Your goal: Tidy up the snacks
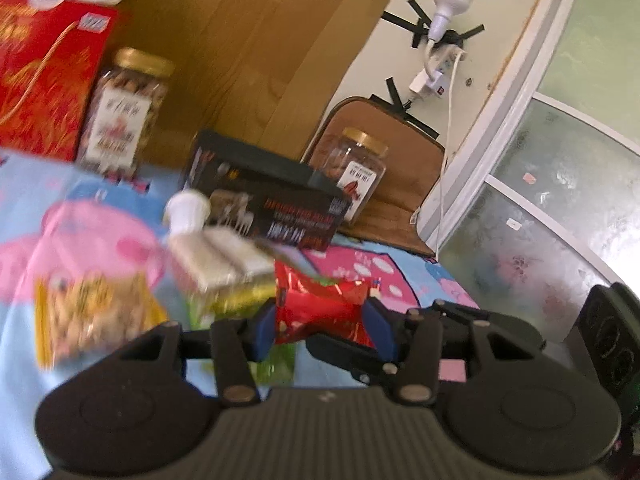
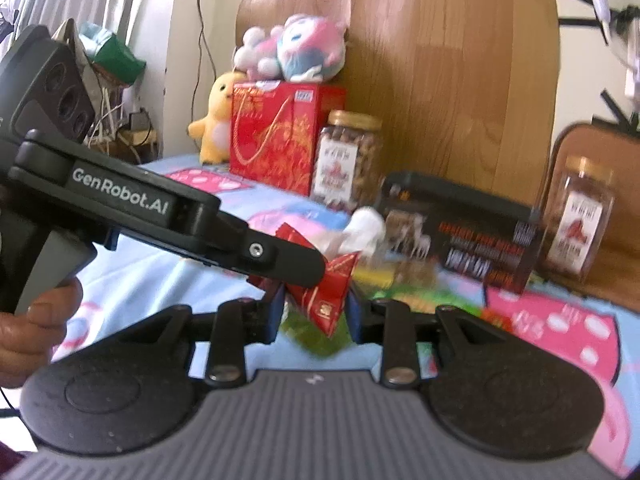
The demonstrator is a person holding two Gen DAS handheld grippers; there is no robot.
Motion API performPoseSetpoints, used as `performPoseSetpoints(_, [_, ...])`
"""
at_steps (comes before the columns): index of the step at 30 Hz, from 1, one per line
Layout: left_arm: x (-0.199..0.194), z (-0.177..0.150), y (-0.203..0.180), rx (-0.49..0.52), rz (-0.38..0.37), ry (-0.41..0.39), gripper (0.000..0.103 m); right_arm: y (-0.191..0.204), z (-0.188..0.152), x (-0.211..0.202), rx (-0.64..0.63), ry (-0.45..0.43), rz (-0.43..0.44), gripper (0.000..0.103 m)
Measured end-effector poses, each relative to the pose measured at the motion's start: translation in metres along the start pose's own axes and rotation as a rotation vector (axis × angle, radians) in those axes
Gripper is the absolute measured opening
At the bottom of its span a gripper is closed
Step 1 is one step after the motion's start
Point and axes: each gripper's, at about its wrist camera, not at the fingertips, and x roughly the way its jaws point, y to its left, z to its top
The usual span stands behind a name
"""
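Observation:
A red foil snack packet sits between the blue pads of my left gripper, which is shut on it, above the cartoon bed sheet. In the right wrist view the same red packet lies between my right gripper's pads, and the left gripper's finger crosses over it. Whether the right jaws press the packet is unclear. A pale wrapped snack pack, a yellow nut bag and a green packet lie on the sheet nearby.
A black box, two gold-lidded nut jars and a red gift box stand along the wooden headboard. Plush toys sit on the gift box. A brown cushion leans at the right.

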Motion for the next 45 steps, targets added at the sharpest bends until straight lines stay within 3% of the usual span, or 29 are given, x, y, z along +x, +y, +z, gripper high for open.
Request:
performPoseSetpoints(8, [0.056,0.070,-0.017,0.145,0.017,-0.046,0.047,-0.063,0.041,0.033,0.061,-0.053,-0.078,0.035])
performPoseSetpoints(14, [0.124,0.124,-0.001,0.131,0.092,-0.040,0.052,-0.121,0.070,0.095,0.144,-0.025,-0.122,0.036])
performPoseSetpoints(19, [0.164,0.138,0.019,0.099,0.200,0.046,0.056,-0.144,0.069,0.132,0.168,0.061,-0.179,0.046])
performPoseSetpoints(23, [0.119,0.134,0.035,0.041,0.128,-0.029,0.062,-0.147,0.051,0.103,0.250,0.041,-0.131,0.046])
performPoseSetpoints(25, [0.090,0.125,0.044,0.000,0.109,-0.060,0.064,-0.147,0.040,0.088,0.326,0.052,-0.059,0.046])
performPoseSetpoints(28, [0.061,0.100,0.059,-0.093,0.093,-0.034,0.064,-0.131,0.022,0.072,0.385,0.072,0.064,0.046])
performPoseSetpoints(31, [0.049,0.073,0.071,-0.172,0.097,0.018,0.068,-0.104,0.007,0.066,0.347,0.094,0.100,0.047])
performPoseSetpoints(33, [0.047,0.058,0.078,-0.211,0.103,0.048,0.076,-0.088,0.002,0.066,0.294,0.101,0.110,0.052])
performPoseSetpoints(36, [0.054,0.042,0.083,-0.244,0.102,0.108,0.077,-0.066,-0.005,0.072,0.201,0.145,0.115,0.060])
performPoseSetpoints(38, [0.058,0.034,0.084,-0.252,0.090,0.128,0.071,-0.053,-0.007,0.076,0.128,0.155,0.099,0.060])
performPoseSetpoints(41, [0.056,0.027,0.074,-0.199,0.136,0.114,0.062,-0.041,-0.007,0.078,0.059,0.156,0.070,0.058])
performPoseSetpoints(45, [0.040,0.028,0.073,-0.246,0.118,0.089,0.058,-0.035,-0.005,0.065,0.051,0.119,0.046,0.052])
